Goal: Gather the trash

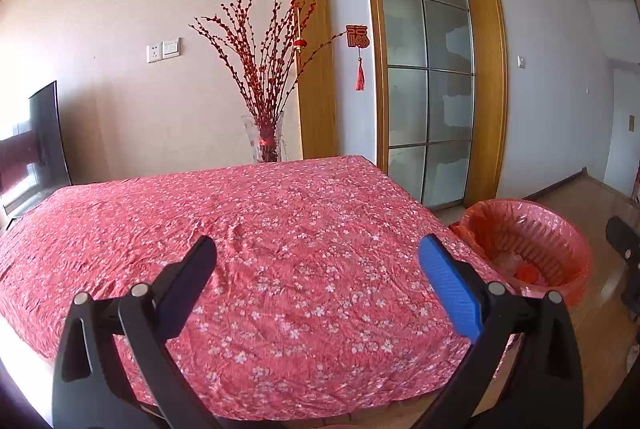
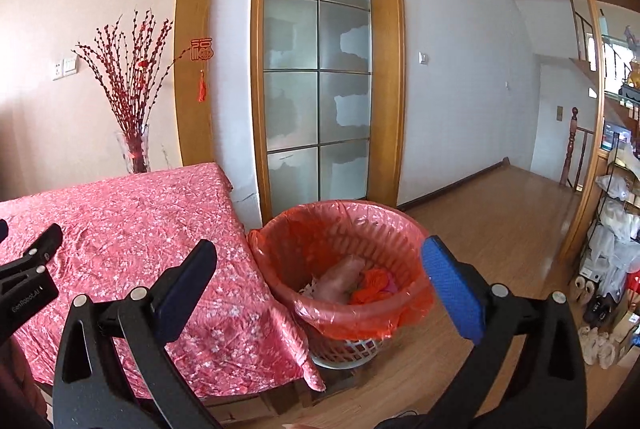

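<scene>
Black plastic arms with steel rivets fill the bottom of both views, each pair ending in flat, ribbed blue pads. Left gripper (image 1: 318,257) has its jaws spread wide with nothing between them, hanging over the table (image 1: 100,213). Its cloth (image 1: 280,249) is pink, crinkled like foil and dotted with small white blossoms; it drapes over the edge at 5 o'clock in the right wrist view.

Right gripper (image 2: 320,261) is likewise wide open and empty, poised above the bin (image 2: 340,313). That bin is a round, slotted plastic basket lined with a thin, glossy orange-red bag (image 2: 276,233) folded over the rim. It stands on the wood-plank floor (image 2: 480,229) just beside the table's corner, at 3 o'clock in the left wrist view. Trash (image 2: 360,279) lies at the bottom: a pale, lumpy piece beside crumpled orange and pink scraps.

At 12 o'clock beyond the table a clear glass vase (image 1: 267,139) holds stiff red budded twigs. A frosted-glass door (image 1: 426,77) in a tan wood frame stands at 1 o'clock. A dark, flat screen (image 1: 40,145) leans at 9 o'clock.
</scene>
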{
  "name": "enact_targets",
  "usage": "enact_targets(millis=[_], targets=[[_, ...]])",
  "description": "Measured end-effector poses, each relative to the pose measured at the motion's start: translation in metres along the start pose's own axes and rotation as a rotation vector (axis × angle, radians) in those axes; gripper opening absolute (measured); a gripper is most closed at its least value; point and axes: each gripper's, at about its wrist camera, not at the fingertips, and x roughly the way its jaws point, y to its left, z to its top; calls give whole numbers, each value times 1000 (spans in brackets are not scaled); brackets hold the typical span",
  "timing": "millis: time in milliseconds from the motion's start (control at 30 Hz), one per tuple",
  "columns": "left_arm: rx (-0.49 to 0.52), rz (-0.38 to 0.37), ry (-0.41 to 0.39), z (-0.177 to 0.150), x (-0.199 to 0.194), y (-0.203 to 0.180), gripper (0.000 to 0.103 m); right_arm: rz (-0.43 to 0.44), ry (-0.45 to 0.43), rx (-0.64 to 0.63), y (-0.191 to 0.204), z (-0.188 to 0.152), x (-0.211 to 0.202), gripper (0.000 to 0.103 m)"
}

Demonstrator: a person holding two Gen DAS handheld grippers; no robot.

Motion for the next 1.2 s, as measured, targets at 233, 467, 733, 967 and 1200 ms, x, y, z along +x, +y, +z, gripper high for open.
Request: enact_targets(millis=[233, 467, 733, 967, 1200], targets=[[-16, -16, 18, -2, -9, 2, 99, -9, 26, 2, -3, -4, -6, 101], [-19, -28, 24, -1, -13, 0, 99, -20, 28, -14, -3, -5, -12, 101], [-26, -34, 47, -4, -13, -1, 99, -32, 68, -21, -3, -13, -9, 101], [-33, -40, 66, -9, -12, -1, 99, -25, 107, -22, -5, -23, -8, 101], [-25, -49, 64, -14, -20, -4, 99, -21, 101, -18, -7, -25, -17, 101]])
